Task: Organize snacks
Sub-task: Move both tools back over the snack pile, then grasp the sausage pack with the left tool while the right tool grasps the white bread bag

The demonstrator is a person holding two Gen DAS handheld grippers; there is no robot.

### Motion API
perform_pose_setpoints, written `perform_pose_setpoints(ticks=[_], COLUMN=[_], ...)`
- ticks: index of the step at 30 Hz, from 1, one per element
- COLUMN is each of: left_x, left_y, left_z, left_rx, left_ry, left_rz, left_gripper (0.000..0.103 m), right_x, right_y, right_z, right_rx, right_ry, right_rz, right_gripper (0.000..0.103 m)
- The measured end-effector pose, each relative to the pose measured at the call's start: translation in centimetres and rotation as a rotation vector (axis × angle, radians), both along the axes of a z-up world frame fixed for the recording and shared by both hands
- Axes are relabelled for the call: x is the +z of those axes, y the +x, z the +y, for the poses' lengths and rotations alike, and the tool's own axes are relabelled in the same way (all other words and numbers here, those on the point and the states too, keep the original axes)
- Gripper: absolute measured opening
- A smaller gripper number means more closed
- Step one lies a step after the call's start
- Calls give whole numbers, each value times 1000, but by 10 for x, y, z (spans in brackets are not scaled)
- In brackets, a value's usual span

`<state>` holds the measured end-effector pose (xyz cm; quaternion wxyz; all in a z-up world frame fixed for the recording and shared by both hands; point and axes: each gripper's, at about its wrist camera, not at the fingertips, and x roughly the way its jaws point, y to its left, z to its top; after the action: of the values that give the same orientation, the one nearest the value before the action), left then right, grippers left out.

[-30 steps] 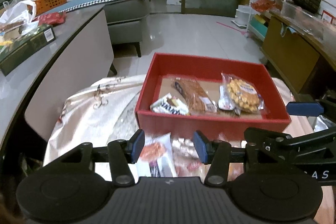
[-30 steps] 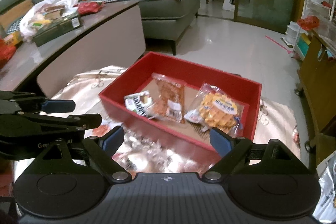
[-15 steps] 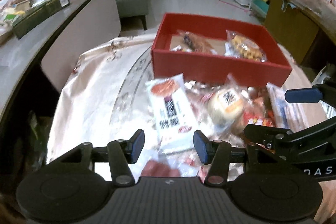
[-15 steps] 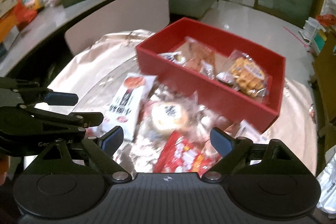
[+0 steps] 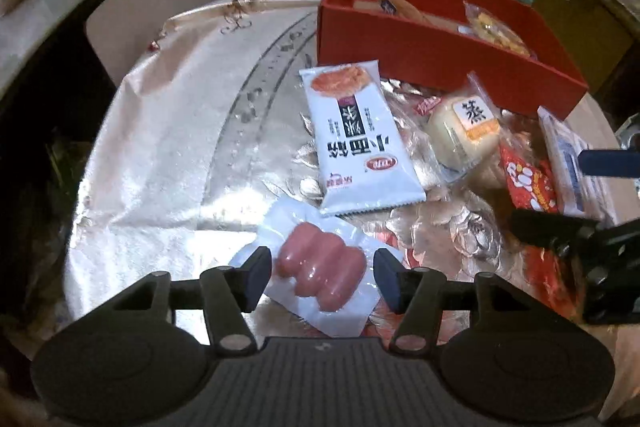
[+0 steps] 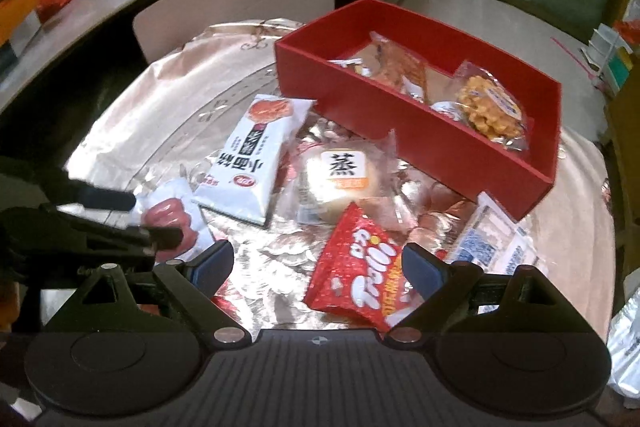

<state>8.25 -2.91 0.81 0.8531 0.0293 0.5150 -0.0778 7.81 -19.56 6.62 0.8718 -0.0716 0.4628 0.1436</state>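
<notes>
Right now our left gripper [image 5: 322, 273] hangs over the sausage packet [image 5: 320, 277], which lies on the shiny cloth [image 5: 168, 147] between the two pads; the jaws are opening and neither pad presses on the wrap. Just beyond those fingertips lies the long white packet [image 5: 360, 139], and past it the red box [image 5: 432, 47] with a few snacks inside. Our right gripper [image 6: 318, 265] stands wide apart with nothing held; the red crisp bag [image 6: 360, 283] lies between its fingers, nearer the right one. Ahead of them sits the round steamed bun [image 6: 340, 183], and off the right fingertip a blue-printed clear packet [image 6: 492, 243]
</notes>
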Motion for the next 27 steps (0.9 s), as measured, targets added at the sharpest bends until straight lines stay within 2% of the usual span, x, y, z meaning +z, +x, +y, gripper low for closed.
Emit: perform_pose_setpoints(ticks=[2, 7, 11, 13, 16, 21, 27], left_x=[-4, -10, -13, -14, -17, -17, -16], left_y=[4, 19, 29, 32, 27, 11, -3], left_z=[0, 6, -2, -6, -6, -2, 2], left_rx=[16, 121, 170, 172, 172, 140, 184], left_ry=[3, -70, -62, -54, -13, 0, -16], left_rz=[18, 70, 46, 47, 69, 111, 110], left_gripper=[51, 58, 63, 67, 67, 68, 68], right_x=[0, 0, 1, 1, 1, 2, 6], right_y=[1, 3, 3, 3, 3, 3, -1], right_z=[-5, -9, -11, -12, -13, -15, -16], right_rx=[-11, -20, -23, -23, -22, -18, -14], right_ry=[7, 18, 25, 26, 26, 36, 44], right_rz=[2, 4, 2, 4, 9, 12, 5], right_gripper=[95, 95, 95, 95, 95, 96, 96])
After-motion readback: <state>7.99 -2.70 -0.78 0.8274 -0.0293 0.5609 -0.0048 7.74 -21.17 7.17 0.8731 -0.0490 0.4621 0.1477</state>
